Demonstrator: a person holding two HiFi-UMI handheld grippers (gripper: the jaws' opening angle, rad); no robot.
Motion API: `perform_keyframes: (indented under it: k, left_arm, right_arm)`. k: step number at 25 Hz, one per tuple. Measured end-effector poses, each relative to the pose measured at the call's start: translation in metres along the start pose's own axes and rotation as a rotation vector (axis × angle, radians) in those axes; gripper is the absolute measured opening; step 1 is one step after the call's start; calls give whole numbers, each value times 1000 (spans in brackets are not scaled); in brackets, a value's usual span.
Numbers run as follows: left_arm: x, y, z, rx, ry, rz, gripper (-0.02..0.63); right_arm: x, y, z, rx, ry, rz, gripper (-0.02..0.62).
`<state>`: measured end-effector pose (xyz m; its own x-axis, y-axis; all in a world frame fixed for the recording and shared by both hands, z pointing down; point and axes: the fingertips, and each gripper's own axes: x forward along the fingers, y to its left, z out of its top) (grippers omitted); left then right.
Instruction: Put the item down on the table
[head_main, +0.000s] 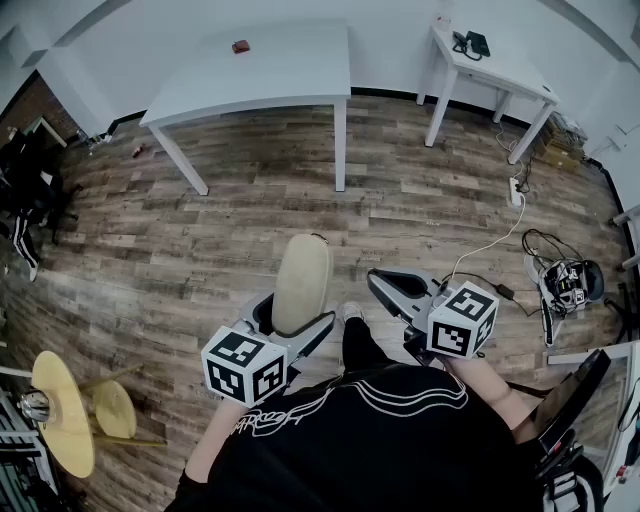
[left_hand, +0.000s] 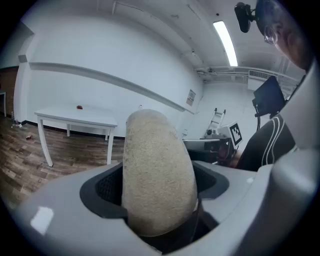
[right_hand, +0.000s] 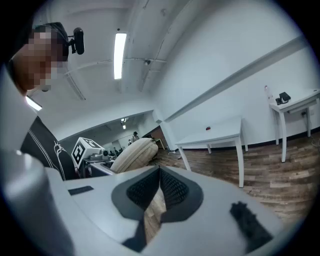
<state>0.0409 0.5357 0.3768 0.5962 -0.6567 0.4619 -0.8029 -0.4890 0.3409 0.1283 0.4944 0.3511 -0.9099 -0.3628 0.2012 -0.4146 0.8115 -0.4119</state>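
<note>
Beige speckled item (head_main: 302, 285); white table (head_main: 280, 75); brown wood-grain floor (head_main: 200, 240); black-and-white marker cube (head_main: 245, 364).

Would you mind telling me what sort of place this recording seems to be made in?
Probably a sparse lab or workshop room: a large white table and a small white table stand on a wood-plank floor by white walls, and a power strip with cables lies near a heap of gear.

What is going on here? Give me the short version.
A person stands on a wood floor with a hand-held gripper in each hand. The left hand-held gripper is clamped on a beige oblong item. The right hand-held gripper is shut and empty. The white table is across the room, so the item isn't down yet.
</note>
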Motion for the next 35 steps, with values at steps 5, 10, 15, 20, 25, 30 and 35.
perform_keyframes:
  k: [5,10,15,20,25,30,35]
  left_arm:
    - [80,62,53,-29,9,-1,399]
    - [168,112,129,8,33,-6,399]
    - [217,152,183,29,25,18,399]
    - [236,175,207,31,15,17,399]
    - [256,198,235,64,-2,-6,400]
    - [285,244,260,74,0,-41,399]
    - [324,307,292,69,33,-63,399]
  right_arm:
    - [45,-100,42,15,7,-10,8]
    - [83,-202,102,12,-1,-23,8]
    - [116,-258,157,-42,-23,-2,8]
    - [135,-284,172,-15,-31,7,8]
    - [162,-306,186,3,-43,15,8]
    - [201,-343,202,4,-44,-10,8]
    - [248,-396,225,39,-45,-52,8]
